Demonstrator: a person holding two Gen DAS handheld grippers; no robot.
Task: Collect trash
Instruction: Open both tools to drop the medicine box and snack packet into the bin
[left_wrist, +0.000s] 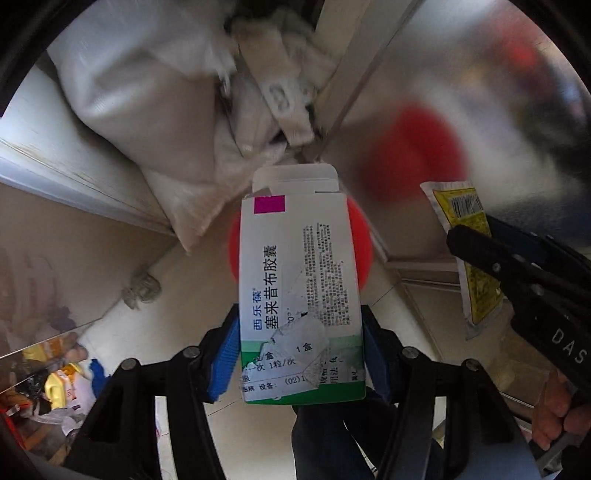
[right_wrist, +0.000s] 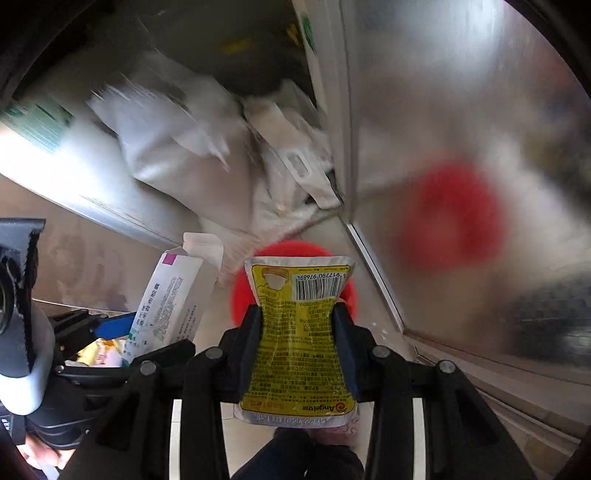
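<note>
Left gripper (left_wrist: 300, 332) clamped on white-green medicine box (left_wrist: 300, 291), top flap open, held over red round object (left_wrist: 364, 243) on tiled floor (left_wrist: 122, 332). Right gripper (right_wrist: 299, 343) clamped on yellow sachet (right_wrist: 301, 332), barcode end forward, pinched at the waist. Both hang side by side beside steel cabinet (right_wrist: 461, 110); white sacks (left_wrist: 147, 92) in the corner ahead, blurred.

Two wrist fisheye views, each looking steeply down along its own gripper fingers.
The left view sits close above a medicine box (left_wrist: 301, 291), the right close above a yellow sachet (right_wrist: 301, 343); both share the red disc (left_wrist: 364, 240) (right_wrist: 240, 295) and each other's load.
</note>
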